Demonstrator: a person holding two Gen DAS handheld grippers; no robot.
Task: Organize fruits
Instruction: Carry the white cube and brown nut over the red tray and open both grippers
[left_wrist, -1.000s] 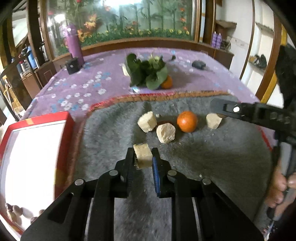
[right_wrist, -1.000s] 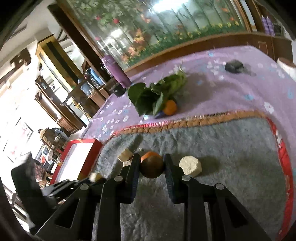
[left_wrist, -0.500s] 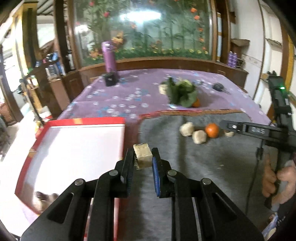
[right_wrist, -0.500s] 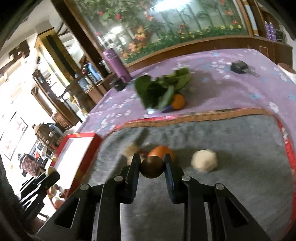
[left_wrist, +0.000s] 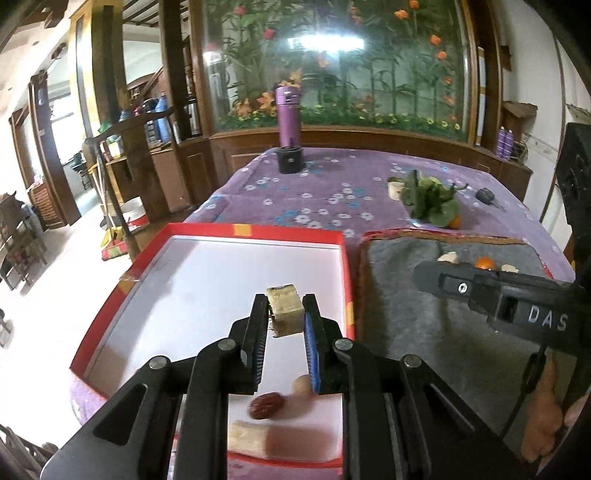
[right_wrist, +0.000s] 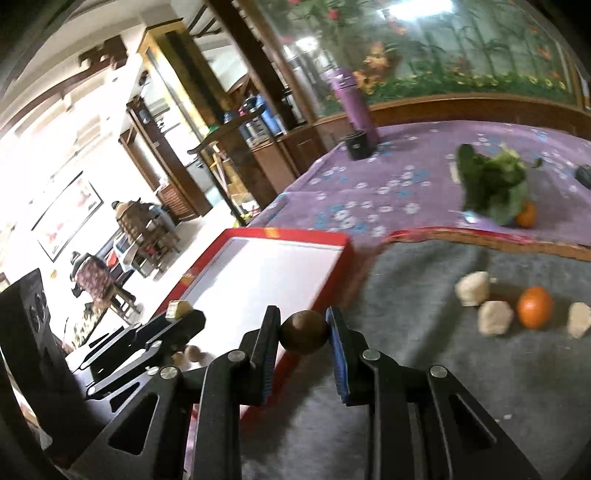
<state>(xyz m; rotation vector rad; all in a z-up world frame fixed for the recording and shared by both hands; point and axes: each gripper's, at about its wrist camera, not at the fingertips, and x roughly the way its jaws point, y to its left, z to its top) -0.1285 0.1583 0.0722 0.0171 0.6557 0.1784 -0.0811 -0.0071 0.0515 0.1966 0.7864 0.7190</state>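
Note:
My left gripper is shut on a pale cut fruit chunk and holds it above the red-rimmed white tray. A red date, a small tan fruit and a pale chunk lie in the tray's near end. My right gripper is shut on a round brown fruit over the tray's right rim. An orange and three pale chunks lie on the grey mat.
A purple flowered cloth covers the table. Leafy greens with a second orange lie behind the mat. A purple flask, a small black box and a dark key fob stand farther back.
Both grippers have moved left from the mat toward the tray, each carrying its piece. The left one now hangs over the tray; the right one has reached the tray's rim.

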